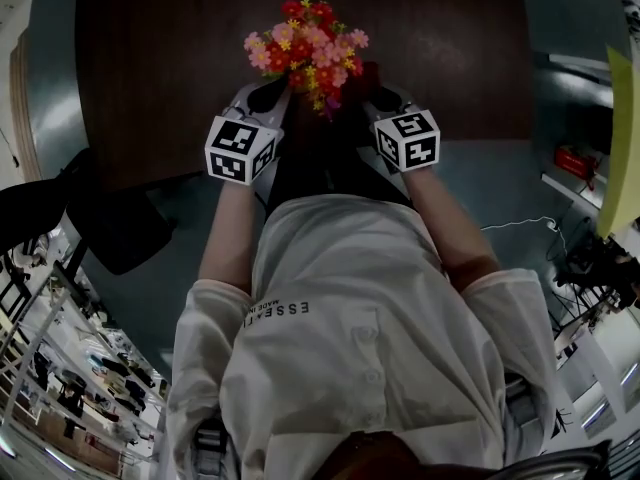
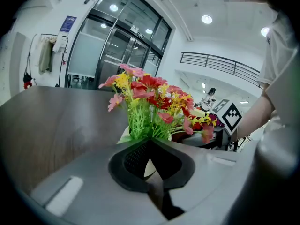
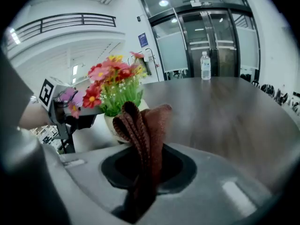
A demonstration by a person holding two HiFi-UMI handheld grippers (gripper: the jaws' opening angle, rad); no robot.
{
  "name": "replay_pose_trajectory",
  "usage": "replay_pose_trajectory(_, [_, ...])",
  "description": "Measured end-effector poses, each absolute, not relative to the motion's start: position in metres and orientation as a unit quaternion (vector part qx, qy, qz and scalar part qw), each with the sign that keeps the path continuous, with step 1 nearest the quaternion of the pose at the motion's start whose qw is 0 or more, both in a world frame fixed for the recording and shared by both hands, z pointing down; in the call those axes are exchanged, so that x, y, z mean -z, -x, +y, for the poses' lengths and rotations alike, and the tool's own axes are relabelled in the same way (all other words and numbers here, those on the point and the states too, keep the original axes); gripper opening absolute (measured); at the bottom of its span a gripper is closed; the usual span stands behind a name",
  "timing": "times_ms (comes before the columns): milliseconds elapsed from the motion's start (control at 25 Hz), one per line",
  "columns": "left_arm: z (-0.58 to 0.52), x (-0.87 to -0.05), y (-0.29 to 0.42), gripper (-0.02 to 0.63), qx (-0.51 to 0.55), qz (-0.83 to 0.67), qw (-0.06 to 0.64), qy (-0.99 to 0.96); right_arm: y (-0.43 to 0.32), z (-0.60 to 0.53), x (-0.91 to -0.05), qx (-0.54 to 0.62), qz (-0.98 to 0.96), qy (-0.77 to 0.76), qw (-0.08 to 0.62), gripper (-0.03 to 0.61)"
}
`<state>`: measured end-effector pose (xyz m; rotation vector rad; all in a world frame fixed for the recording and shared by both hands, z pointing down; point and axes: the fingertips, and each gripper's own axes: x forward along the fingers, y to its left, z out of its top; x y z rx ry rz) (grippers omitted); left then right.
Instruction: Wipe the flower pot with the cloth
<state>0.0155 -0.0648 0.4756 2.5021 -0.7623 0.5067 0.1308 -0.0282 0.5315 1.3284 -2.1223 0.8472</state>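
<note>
Dark brown wooden table (image 1: 150, 68), bright lobby with glass doors and a railed balcony behind it.
Your white flower pot (image 3: 111, 124) of pink, red and yellow fake flowers (image 1: 305, 46) sits toward your side of the table, its body hidden in the head view. Your right gripper (image 3: 140, 142) pinches the folded brown cloth (image 3: 145, 121) just beside the pot. Your left gripper (image 2: 150, 143) is closed right at the pot, but I can't tell if it nips the rim.

flower pot (image 3: 111, 124) on table (image 1: 150, 68) btwn left tongs (image 1: 271, 92), right tongs (image 1: 379, 95).
</note>
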Motion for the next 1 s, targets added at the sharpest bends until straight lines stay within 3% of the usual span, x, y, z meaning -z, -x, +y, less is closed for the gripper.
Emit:
replay_pose_trajectory(200, [-0.067,-0.468,-0.019,0.014,-0.141,-0.308,0.239,-0.910,-0.159,-0.075,-0.525,-0.300,-0.770,-0.505,0.248,0.049])
replay_pose_trajectory(520, [-0.066,-0.475,-0.019,0.014,-0.142,-0.338,0.213,-0.906,-0.125,-0.131,-0.535,-0.252,-0.845,-0.364,0.298,0.049])
replay_pose_trajectory(1000, [-0.070,-0.472,-0.018,0.014,-0.107,-0.373,0.223,-0.894,-0.112,-0.077,-0.535,-0.227,-0.882,-0.244,0.334,0.049])
